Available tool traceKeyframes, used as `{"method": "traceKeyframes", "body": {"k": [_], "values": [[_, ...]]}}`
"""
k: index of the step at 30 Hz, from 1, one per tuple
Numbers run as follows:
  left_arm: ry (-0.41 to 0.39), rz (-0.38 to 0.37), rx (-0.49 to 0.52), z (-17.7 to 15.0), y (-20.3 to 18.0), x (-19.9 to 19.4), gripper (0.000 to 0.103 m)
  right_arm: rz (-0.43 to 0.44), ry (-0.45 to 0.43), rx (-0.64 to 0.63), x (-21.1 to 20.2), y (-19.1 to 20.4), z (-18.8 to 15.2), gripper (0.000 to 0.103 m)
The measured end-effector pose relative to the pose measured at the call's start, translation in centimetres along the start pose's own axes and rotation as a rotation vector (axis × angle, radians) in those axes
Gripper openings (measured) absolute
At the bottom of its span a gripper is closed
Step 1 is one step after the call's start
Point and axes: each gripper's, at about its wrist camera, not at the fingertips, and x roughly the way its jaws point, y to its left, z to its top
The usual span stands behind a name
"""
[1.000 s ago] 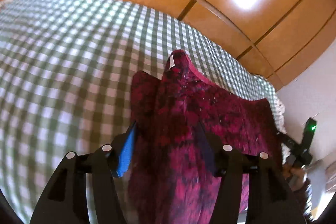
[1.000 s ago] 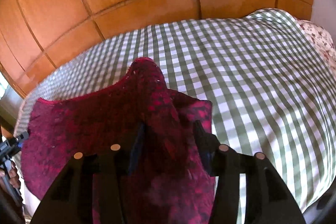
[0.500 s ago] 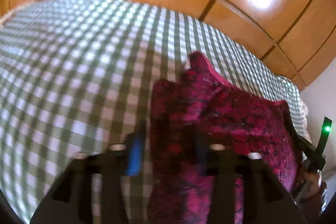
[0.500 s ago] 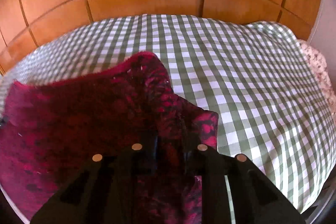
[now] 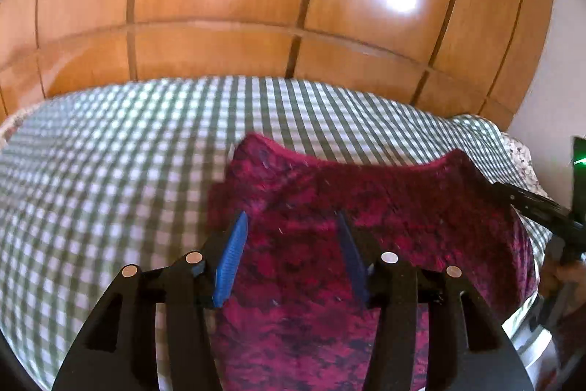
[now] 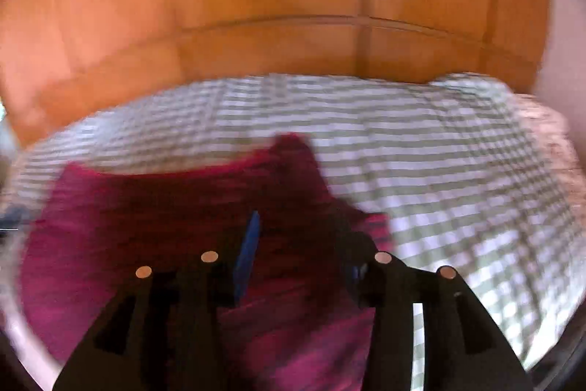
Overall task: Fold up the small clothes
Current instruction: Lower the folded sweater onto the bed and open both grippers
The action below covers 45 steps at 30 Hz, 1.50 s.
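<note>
A dark red garment [image 5: 384, 207] mottled with black lies on the green-and-white checked bedcover [image 5: 110, 171], its far edge a smooth curve rising to a peak at each end. The left gripper [image 5: 291, 229] stands partly open above it, pads off the cloth. The right gripper [image 6: 300, 237], blurred, has just been opening and grips nothing.

I see a bed [image 5: 110, 171] under a green-checked cover, glossy wooden panels [image 5: 219, 6] behind it catching bright light, and a pale wall [image 5: 549, 79] right.
</note>
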Motion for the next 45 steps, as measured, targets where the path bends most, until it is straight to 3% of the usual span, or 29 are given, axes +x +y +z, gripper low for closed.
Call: {"method": "traceKeyframes", "body": {"k": [3, 5, 8, 13, 15, 17, 21, 25, 29, 33, 36, 40, 45], "values": [[0.033, -0.001, -0.004, -1.2, -0.1, 0.3, 0.049, 0.115, 0.012, -0.107, -1.5, 3.8, -2.0, 0.051], [0.063, 0.065, 0.030, -2.4, -0.4, 0.7, 0.050, 0.157, 0.062, -0.147, -1.4, 5.3, -3.8, 0.054], [0.101, 0.079, 0.024, -3.8, 1.0, 1.9, 0.050, 0.082, 0.136, -0.226, 0.0, 5.8, -7.0, 0.054], [0.077, 0.080, 0.008, -3.1, 0.4, 0.9, 0.051, 0.124, 0.122, -0.131, -0.1, 3.4, -8.2, 0.055], [0.047, 0.076, 0.006, -2.3, -0.2, 0.4, 0.061, 0.123, 0.122, -0.129, -0.2, 3.6, -8.3, 0.058], [0.010, 0.079, 0.012, -1.0, -0.4, 0.2, 0.065, 0.121, 0.123, -0.142, -0.3, 4.0, -8.0, 0.063], [0.019, 0.034, -0.005, 1.6, -0.3, 1.4, 0.065, 0.140, 0.116, -0.129, -0.5, 4.3, -5.9, 0.073], [0.046, 0.039, 0.012, 3.7, -0.4, 3.7, 0.065, 0.076, 0.069, -0.128, 0.6, 3.8, -1.7, 0.084], [0.089, 0.066, 0.003, 4.4, -0.2, 6.8, 0.065, -0.003, 0.098, -0.114, 3.3, 2.5, 1.4, 0.084], [0.148, 0.117, 0.012, 3.9, 0.3, 9.6, 0.065, -0.076, 0.207, -0.086, 7.4, 0.0, 2.9, 0.084], [0.180, 0.132, -0.007, 3.4, 1.0, 11.3, 0.068, -0.044, 0.280, -0.020, 9.7, -2.3, 2.4, 0.082], [0.185, 0.125, -0.035, 3.8, 1.3, 11.0, 0.068, -0.017, 0.278, 0.047, 10.4, -3.4, 2.6, 0.082], [0.090, 0.139, -0.017, 4.1, 0.0, 7.2, 0.068, 0.003, 0.259, 0.055, 10.0, -3.7, 2.6, 0.082]]}}
